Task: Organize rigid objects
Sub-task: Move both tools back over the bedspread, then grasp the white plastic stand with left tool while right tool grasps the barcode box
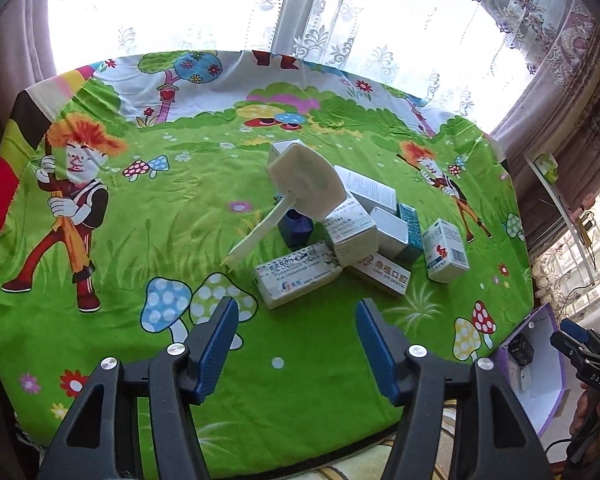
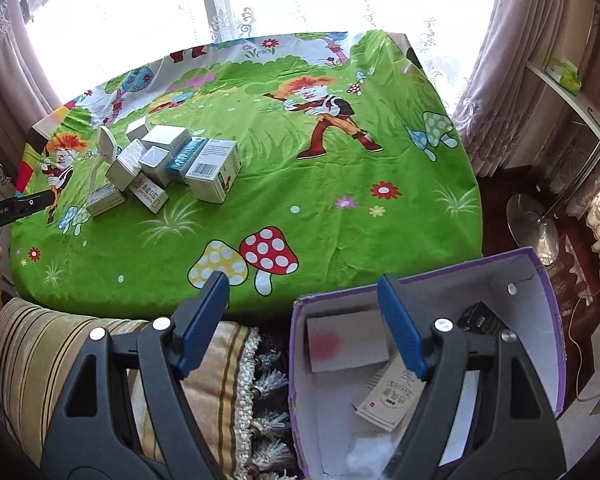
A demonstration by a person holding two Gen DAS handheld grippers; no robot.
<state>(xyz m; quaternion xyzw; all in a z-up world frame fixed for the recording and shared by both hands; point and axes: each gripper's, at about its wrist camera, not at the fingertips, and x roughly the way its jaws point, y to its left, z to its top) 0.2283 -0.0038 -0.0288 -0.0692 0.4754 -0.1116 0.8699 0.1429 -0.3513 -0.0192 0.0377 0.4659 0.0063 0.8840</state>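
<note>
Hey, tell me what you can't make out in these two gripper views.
- Dark blue box, left wrist view: mostly hidden beneath the white plastic paddle.
- Purple cardboard storage box, right wrist view: near end cut off by the frame edge, and the right gripper covers part of its inside.
- Black item in that box: too hidden to identify.
- Print on the pile's small boxes: too small to read.

Left tongs [image 1: 296, 340] agape over green tablecloth [image 1: 120, 240], empty, short of heaped boxes [image 1: 340, 236].

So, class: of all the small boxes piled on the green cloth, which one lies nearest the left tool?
The long white box with blue print, lying flat at the front of the pile, straight ahead of the open left tool; every other box sits behind or right of it.
</note>
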